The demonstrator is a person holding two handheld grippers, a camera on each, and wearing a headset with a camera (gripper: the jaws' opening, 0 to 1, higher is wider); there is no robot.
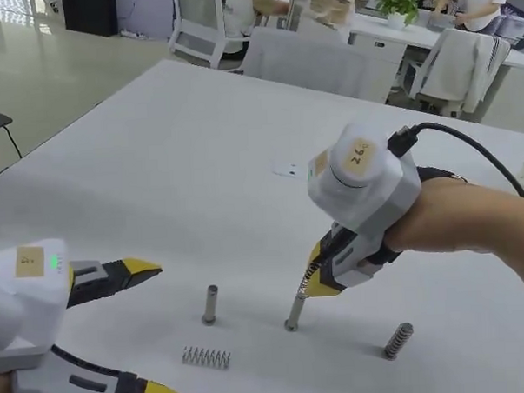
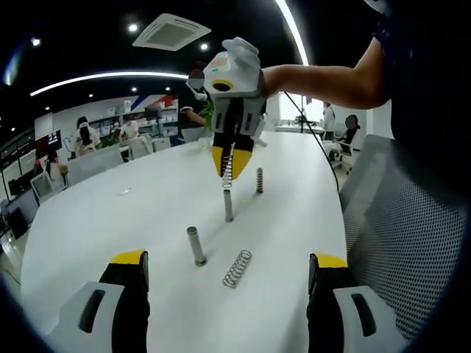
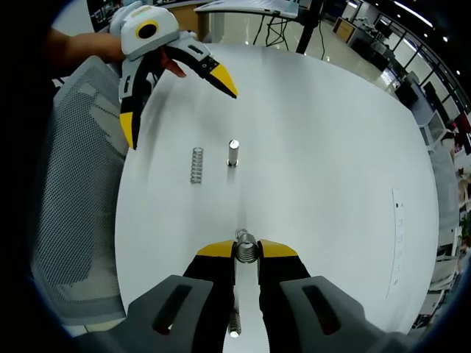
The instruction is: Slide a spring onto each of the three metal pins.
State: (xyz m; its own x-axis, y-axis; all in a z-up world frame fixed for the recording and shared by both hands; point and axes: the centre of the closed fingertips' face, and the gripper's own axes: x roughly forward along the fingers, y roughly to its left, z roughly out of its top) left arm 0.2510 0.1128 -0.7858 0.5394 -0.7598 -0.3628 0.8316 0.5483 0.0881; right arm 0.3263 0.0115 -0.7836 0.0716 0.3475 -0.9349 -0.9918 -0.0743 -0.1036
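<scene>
While the right gripper point(image 3: 247, 256) has its jaws clamped together on the held spring point(image 2: 227, 171), that spring hangs from the yellow jaw tips directly above the middle pin point(image 1: 295, 312), which stands on the white table point(image 1: 200, 164). The lower end of the coil sits at the pin's top; whether it has passed over the tip cannot be told. In the head view the coil and the pin line up along one slanted axis. To the left of the middle pin, and apart from it, stands the bare pin point(image 1: 210, 305), upright and with nothing on it. The loose spring point(image 1: 205, 357) lies flat on the table just in front of the bare pin, on the person's side, touching neither pin nor gripper. To the right of the middle pin stands the third pin point(image 1: 397, 340), with a spring coiled along its length. The left gripper point(image 1: 159, 333) is at the near left of the table, its jaws wide apart and gripping nothing, well apart from the pins.
</scene>
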